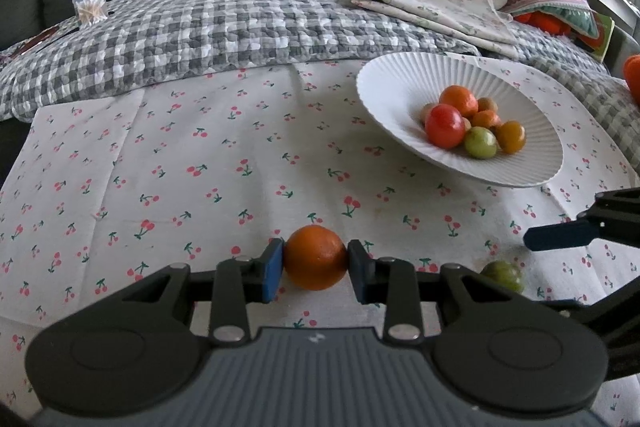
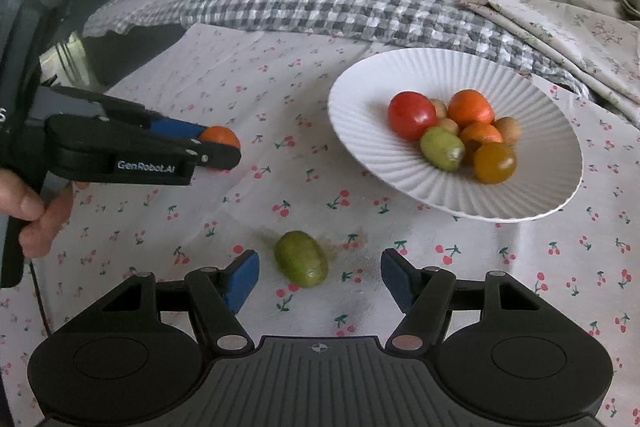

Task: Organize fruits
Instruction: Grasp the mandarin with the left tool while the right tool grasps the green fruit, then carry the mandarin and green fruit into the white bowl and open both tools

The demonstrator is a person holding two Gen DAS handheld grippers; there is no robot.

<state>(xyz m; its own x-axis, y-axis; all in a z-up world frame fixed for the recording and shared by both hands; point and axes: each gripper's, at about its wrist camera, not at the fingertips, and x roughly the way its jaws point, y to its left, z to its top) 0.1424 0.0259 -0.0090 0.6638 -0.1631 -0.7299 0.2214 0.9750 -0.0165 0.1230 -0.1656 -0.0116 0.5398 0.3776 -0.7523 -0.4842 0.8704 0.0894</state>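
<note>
My left gripper (image 1: 315, 269) is shut on an orange fruit (image 1: 315, 257), both blue pads against its sides, just above the cherry-print cloth; it also shows in the right wrist view (image 2: 218, 143). My right gripper (image 2: 318, 277) is open, its blue pads either side of a green oval fruit (image 2: 302, 264) lying on the cloth, not touching it. The green fruit also shows in the left wrist view (image 1: 503, 274). A white ribbed plate (image 2: 360, 131) to the right holds several fruits: red, orange, green, yellow and small brown ones.
The cherry-print cloth (image 1: 200, 167) lies over a grey checked quilt (image 1: 224, 27) before a dark sofa. A clear pot of cotton swabs (image 1: 90, 5) stands at the back left. Folded floral fabrics (image 1: 436, 3) lie behind the plate.
</note>
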